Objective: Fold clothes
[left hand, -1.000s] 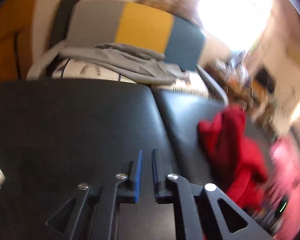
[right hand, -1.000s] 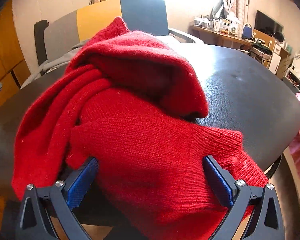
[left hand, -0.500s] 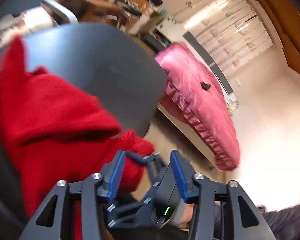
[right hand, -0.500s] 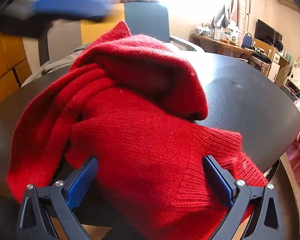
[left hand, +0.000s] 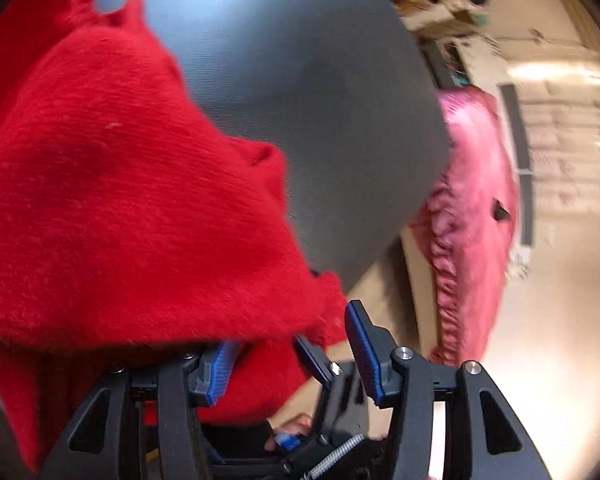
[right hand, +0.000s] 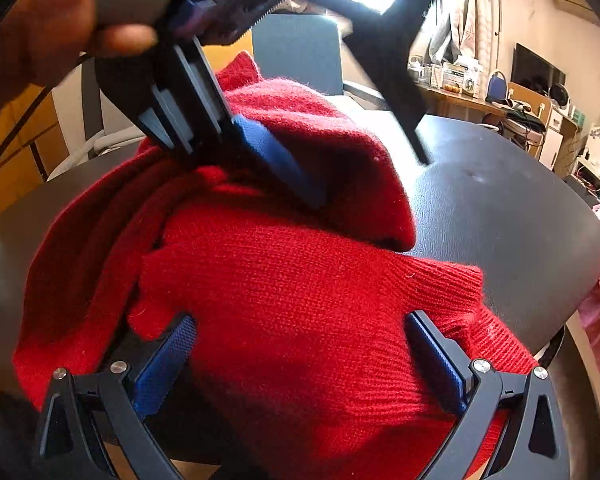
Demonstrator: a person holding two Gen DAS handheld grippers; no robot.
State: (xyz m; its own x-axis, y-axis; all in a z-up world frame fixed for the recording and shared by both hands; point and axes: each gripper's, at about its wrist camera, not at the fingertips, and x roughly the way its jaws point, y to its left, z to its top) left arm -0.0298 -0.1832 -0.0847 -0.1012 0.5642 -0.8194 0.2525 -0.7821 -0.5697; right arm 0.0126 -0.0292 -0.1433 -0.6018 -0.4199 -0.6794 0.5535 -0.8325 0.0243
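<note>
My right gripper [right hand: 300,360] stands with jaws spread wide around the near bulk of the red knitted sweater [right hand: 300,300], straddling it without pinching. The sweater lies crumpled at the near edge of the dark desk [right hand: 500,208], one ribbed end hanging over. My left gripper [left hand: 292,364] comes down from the far side, jaws parted over an upper fold, probably to lift it. Bunched so, its long axis is unclear.
</note>
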